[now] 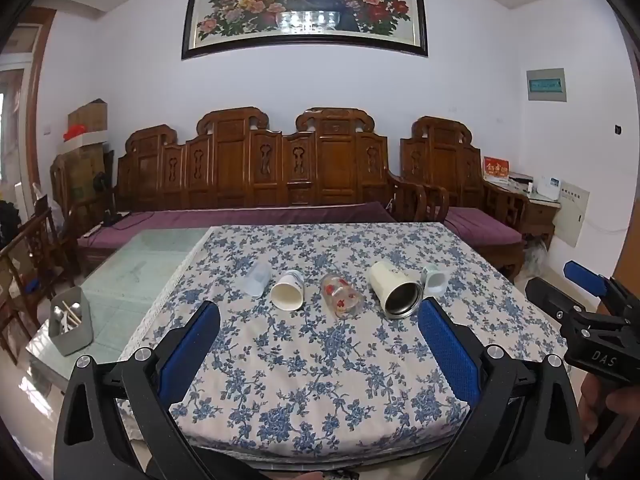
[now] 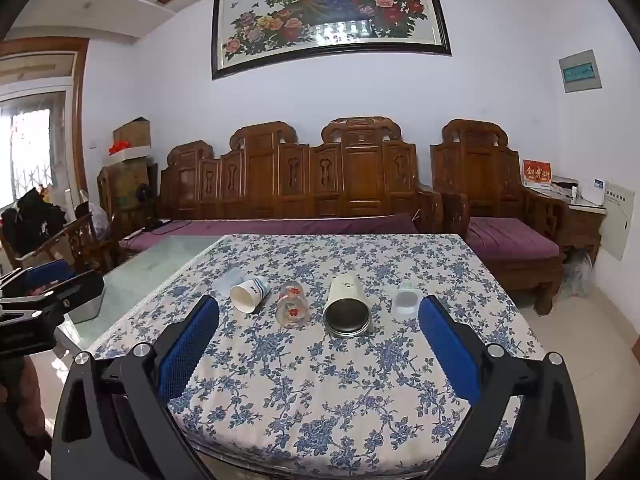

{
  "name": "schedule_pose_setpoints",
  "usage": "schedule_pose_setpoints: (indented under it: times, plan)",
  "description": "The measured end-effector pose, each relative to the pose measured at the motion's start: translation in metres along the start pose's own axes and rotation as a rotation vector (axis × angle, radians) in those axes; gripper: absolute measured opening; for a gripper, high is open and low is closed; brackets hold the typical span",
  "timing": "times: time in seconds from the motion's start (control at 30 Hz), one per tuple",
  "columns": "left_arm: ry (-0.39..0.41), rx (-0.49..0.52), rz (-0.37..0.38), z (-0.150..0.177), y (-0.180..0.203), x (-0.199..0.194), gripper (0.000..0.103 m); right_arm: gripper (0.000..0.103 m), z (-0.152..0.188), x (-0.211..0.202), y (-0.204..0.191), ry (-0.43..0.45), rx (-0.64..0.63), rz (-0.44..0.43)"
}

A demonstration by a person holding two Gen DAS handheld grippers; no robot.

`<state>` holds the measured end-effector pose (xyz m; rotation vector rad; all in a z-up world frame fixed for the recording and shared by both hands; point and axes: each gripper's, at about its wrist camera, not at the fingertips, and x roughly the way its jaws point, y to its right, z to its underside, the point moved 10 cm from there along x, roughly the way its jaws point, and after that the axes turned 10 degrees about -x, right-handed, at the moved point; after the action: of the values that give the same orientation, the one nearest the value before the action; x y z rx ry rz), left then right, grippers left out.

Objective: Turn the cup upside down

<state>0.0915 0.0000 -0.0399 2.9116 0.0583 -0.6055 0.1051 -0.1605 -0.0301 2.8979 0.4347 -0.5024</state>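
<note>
Cups on their sides, both grippers wide and empty

Hard to make out:
- Clear plastic cup (image 1: 258, 279), far-left end of the row; faint against the tablecloth (image 1: 320, 380), and in the right wrist view only a pale smear behind the paper cup (image 2: 251, 293).
- Small pale cup (image 1: 435, 282) at the right end; half hidden behind the steel-lined tumbler (image 1: 396, 290) in the left wrist view, blurred in the right wrist view (image 2: 407, 301), mouth toward the camera.
- Grey holder (image 1: 71, 322) on the bare glass part of the surface, left of the cloth; thin sticks inside, not identifiable.
- Near edge of the table cut off behind both gripper bodies.

Cups relative to grippers:
- Five cups in one row across the middle of the cloth, all lying on their sides, mouths toward the near edge.
- Left to right: clear plastic cup, paper cup (image 1: 287, 291), glass with red print (image 1: 342, 295), steel-lined tumbler, small pale cup.
- Left gripper (image 1: 320, 320) at the near edge, well short of the row; glass roughly centred ahead between its fingers.
- Right gripper (image 2: 319, 316) likewise back at the near edge; tumbler (image 2: 347, 312) and glass (image 2: 293, 305) ahead, between its fingers.

Gripper state:
- Left: blue pads (image 1: 192, 350) spread wide, nothing between them, touching nothing.
- Right: blue pads (image 2: 188, 346) spread wide, nothing held, clear of the cloth (image 2: 320, 392).
</note>
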Motion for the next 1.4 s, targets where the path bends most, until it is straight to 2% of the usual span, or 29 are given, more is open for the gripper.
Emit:
schedule_pose_setpoints:
  times: [1.4]
  plan:
    - [0.018, -0.007, 0.003, -0.012, 0.002, -0.009, 0.095, 0.101, -0.004, -0.005, -0.006, 0.006, 0.001, -0.005]
